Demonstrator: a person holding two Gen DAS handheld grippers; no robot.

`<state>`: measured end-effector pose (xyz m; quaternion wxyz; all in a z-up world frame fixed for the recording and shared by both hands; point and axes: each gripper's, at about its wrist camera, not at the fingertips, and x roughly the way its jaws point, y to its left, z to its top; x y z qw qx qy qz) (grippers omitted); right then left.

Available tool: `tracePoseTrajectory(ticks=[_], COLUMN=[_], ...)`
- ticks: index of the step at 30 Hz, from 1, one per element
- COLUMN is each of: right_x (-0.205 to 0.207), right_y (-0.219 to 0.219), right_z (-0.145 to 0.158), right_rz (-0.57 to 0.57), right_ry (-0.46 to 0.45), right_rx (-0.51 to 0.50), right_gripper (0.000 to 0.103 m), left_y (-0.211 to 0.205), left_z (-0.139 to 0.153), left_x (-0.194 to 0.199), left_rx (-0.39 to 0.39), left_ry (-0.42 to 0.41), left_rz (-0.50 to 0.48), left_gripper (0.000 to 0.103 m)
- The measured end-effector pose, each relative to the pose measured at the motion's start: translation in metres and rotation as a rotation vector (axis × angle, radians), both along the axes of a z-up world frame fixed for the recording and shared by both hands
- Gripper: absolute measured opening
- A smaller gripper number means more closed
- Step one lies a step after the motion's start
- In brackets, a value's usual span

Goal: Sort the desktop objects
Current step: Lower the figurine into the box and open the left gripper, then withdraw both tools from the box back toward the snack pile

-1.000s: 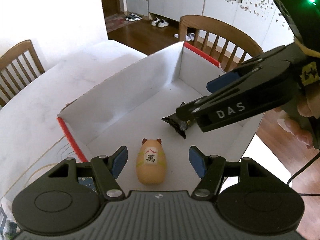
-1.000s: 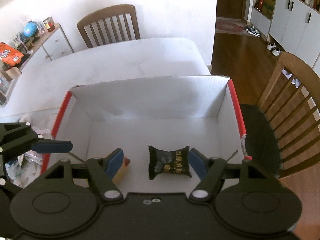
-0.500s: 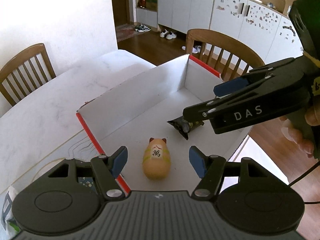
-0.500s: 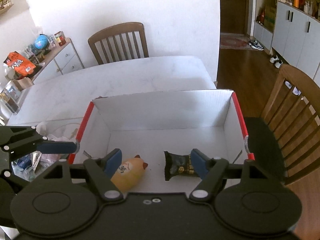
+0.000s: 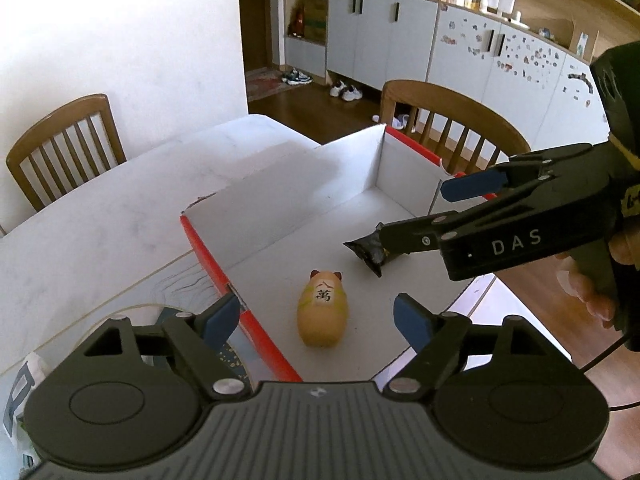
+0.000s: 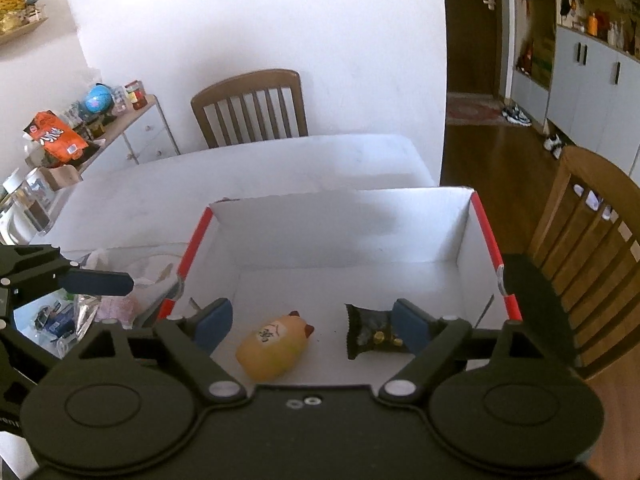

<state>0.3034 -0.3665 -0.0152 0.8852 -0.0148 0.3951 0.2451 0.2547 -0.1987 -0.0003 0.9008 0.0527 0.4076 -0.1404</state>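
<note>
Both grippers have drawn back and up since a second ago; the white box [image 6: 344, 240] with red-edged ends now shows whole in the right wrist view, where before its near part filled the picture; the yellow cat-shaped toy [image 5: 323, 310], then just between the left gripper's fingertips, now lies farther ahead of them on the box floor; the black snack packet [image 6: 370, 332], then centred between the right gripper's pads, now sits toward the right-hand pad and partly behind it.

Left gripper [image 5: 318, 318] is opening, its jaws wide, nothing pressed between them; right gripper [image 6: 310, 322] is likewise opening and wide, with no pad on toy or packet.

Toy lies on its back near the box's near wall; in the left wrist view its long axis runs almost straight away from the camera, ears at the far end; in the right wrist view it lies slanted, ears toward the upper right. Packet lies flat just beside the toy, apart from it, its long axis roughly across the right wrist view.

Toy's belly carries a white label with black Chinese characters, the lower one 萬; "DAS" is printed in white on the right gripper's side in the left wrist view; the packet's gold print is too small to read; an orange bag [image 6: 56, 138] on the side cabinet [image 6: 140, 136] bears writing I cannot make out.
</note>
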Motion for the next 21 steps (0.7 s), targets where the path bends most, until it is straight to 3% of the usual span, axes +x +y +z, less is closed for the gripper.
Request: tracePoseTrajectory(ticks=[4, 8, 21], right_x=[-0.010, -0.023, -0.052], right_y=[0.005, 0.012, 0.050], right_z=[0.007, 0.014, 0.020], right_rz=[-0.001, -0.007, -0.001], right_ry=[-0.033, -0.068, -0.100], right_rx=[0.012, 0.045, 0.083], right_gripper=[0.090, 0.091, 0.092], left_y=[0.009, 0.021, 0.067], left_z=[0.003, 0.007, 0.011], left_x=[-0.010, -0.022, -0.054], left_rx=[-0.015, -0.023, -0.037], left_ry=[-0.021, -0.056, -0.108], left_rz=[0.014, 0.033, 0.070], left_gripper=[0.087, 0.101, 0.102])
